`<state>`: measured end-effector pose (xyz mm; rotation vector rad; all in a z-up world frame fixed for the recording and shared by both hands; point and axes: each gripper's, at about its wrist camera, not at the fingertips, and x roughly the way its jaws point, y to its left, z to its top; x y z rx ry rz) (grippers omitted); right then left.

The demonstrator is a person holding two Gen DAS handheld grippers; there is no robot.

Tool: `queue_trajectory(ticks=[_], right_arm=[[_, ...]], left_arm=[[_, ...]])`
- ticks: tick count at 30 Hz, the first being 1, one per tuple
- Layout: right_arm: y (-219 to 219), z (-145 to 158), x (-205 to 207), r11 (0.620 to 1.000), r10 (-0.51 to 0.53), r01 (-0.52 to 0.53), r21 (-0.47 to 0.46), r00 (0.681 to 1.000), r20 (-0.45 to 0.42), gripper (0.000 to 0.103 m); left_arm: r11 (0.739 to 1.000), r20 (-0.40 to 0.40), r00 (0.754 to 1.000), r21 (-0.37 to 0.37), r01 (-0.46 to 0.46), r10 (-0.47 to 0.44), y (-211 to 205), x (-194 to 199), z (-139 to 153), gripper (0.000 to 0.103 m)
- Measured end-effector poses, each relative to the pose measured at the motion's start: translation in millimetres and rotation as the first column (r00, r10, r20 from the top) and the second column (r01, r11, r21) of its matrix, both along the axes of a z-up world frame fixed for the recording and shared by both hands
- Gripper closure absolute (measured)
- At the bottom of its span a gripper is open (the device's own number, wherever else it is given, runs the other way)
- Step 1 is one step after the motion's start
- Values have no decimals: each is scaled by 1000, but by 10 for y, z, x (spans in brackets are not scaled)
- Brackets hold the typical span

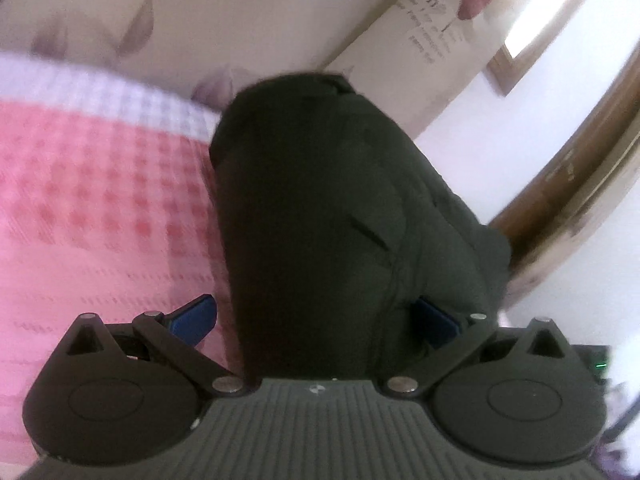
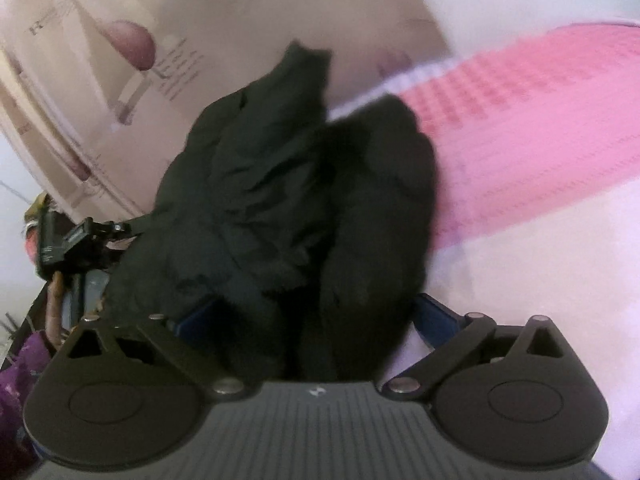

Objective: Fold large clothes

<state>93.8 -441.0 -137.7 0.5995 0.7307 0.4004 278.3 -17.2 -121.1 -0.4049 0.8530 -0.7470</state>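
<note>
Between your left fingers [image 1: 192,322] lay the dark garment [image 1: 320,220], a thick bundle running forward from the left gripper [image 1: 316,324] over the pink checked cover [image 1: 100,200].

- Left gripper: blue pads spread wide; the near pad stood clear of the cloth on the cover side, the far pad [image 1: 436,320] was half buried in folds. Nothing clenched: released.
- Garment, left view: dark, padded, a short slit seam on its face; its far end reached the cover's white border. Picture blurred.
- Beyond the far pad: pale wall, wooden trim [image 1: 560,184].
- Beyond the fingertips: cream cloth with mauve petals [image 1: 132,28] and lettering.

Between your right fingers [image 2: 434,316] sat the same garment [image 2: 280,200], bunched into two humps rising ahead of the right gripper [image 2: 312,316].

- Right gripper: pads at full spread, cloth between them but not pinched; released.
- Past the right-hand pad: the pink cover [image 2: 540,112], pale further out.
- Past the left-hand pad: a black device [image 2: 68,240] and purple stuff [image 2: 20,380], too blurred to name.
</note>
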Motion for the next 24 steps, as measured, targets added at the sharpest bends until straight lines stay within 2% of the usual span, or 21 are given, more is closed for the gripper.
queue_trajectory(ticks=[4,6,10,11,13,16,19,24], right_arm=[[43,-33,135,999,33,-33,33,999,7,0],[63,-35,170,998,45,-45,43,999,4,0],[215,8,223,998,58,-58,-5,998,15,0],[272,35,247,998,63,-62,-19,998,19,3],[333,74,229,998,63,-63,-18,998,27,25],[416,175,164,996,60,-57,-66,997,55,42],[520,254,90,996,61,-56,-68,996,70,50],[779,353,-55,994,97,-93,-58,991,90,55]], left_arm=[[981,-169,980,-179,72,-103,68,69,-336,0],[972,-187,974,-219,85,-128,52,41,-426,0],[979,-152,980,-181,100,-128,-62,-12,-397,0],[984,-131,986,-159,82,-103,-96,-67,-373,0],[994,-72,996,-108,35,-43,-150,-209,-287,8],[999,-14,1000,-50,-10,10,-177,-427,-117,14],[999,2,999,-28,-33,33,-103,-563,-6,17],[997,4,997,-10,-72,72,227,-794,134,18]])
